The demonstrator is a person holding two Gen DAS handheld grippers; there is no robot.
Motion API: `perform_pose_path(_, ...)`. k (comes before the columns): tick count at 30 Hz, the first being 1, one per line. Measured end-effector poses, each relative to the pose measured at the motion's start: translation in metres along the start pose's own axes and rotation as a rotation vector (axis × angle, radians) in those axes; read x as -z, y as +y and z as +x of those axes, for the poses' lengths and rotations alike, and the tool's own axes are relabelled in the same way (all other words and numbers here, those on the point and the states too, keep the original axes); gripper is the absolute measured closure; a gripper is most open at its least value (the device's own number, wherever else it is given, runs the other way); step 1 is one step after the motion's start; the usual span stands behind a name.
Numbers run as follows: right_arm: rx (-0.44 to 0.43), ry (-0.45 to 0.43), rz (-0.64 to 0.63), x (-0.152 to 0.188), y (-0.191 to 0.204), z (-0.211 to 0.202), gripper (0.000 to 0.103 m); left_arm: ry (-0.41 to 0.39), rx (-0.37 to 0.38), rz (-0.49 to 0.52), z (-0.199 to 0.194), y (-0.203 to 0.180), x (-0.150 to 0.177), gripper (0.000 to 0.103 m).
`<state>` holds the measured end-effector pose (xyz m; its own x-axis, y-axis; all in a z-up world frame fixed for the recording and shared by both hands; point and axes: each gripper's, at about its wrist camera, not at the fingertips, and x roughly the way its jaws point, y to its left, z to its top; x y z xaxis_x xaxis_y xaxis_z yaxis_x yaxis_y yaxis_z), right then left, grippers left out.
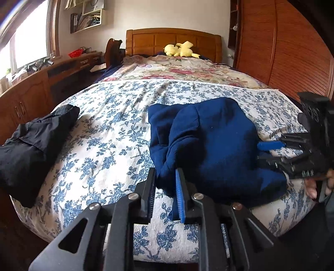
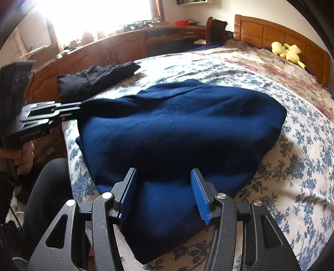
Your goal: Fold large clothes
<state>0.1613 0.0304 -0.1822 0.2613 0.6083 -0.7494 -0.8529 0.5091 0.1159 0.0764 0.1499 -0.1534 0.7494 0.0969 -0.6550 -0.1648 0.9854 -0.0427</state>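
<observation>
The left gripper [image 1: 166, 183] pinches a near fold of the blue garment [image 1: 210, 146] on the bed [image 1: 108, 133]; the right gripper [image 2: 165, 183] sits spread at its edge. Folding looks nearly done. Next: release and smooth. Farther off lies a black garment [image 1: 35, 143].

Bedroom interior: bed covered with blue-and-white floral sheet [image 1: 117, 116], carved wooden headboard [image 1: 173, 40] against white wall [image 1: 119, 14]; long wooden sideboard [image 2: 117, 49] beneath bright, overexposed window [image 2: 98, 12]; slatted wooden wardrobe [image 1: 277, 48] opposite.
</observation>
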Motion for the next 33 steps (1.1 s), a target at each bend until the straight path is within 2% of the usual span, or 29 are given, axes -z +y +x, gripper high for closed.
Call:
perform_pose_path(4, 0.019, -0.029, 0.038, -0.011, -0.015, -0.007, 0.050, -0.011, 0.012, 0.007, -0.011, 0.002, 0.000, 0.074)
perform_pose_path(6, 0.033, -0.038, 0.055, -0.016, -0.022, -0.008, 0.050, -0.011, 0.023, 0.014, -0.016, 0.002, 0.001, 0.066)
perform_pose_path(9, 0.057, -0.047, 0.074, -0.022, -0.030, -0.005, 0.050, -0.024, 0.024, 0.022, -0.021, 0.003, 0.003, 0.062)
perform_pose_path(11, 0.072, -0.053, 0.085, -0.025, -0.034, -0.003, 0.050, -0.031, 0.029, 0.018, -0.023, 0.004, 0.004, 0.050)
perform_pose_path(21, 0.137, -0.077, 0.149, -0.033, -0.061, 0.006, 0.050, 0.011, 0.056, 0.014, -0.010, 0.007, 0.019, 0.049)
perform_pose_path(26, 0.211, -0.090, 0.148, -0.043, -0.073, 0.006, 0.040, 0.021, 0.062, 0.018, -0.002, 0.009, 0.021, 0.049)
perform_pose_path(30, 0.279, -0.082, 0.144, -0.052, -0.094, 0.013, 0.036, 0.021, 0.066, 0.015, 0.003, 0.009, 0.022, 0.049)
perform_pose_path(33, 0.293, -0.061, 0.170, -0.054, -0.114, 0.021, 0.034, 0.026, 0.066, 0.016, 0.007, 0.009, 0.023, 0.049)
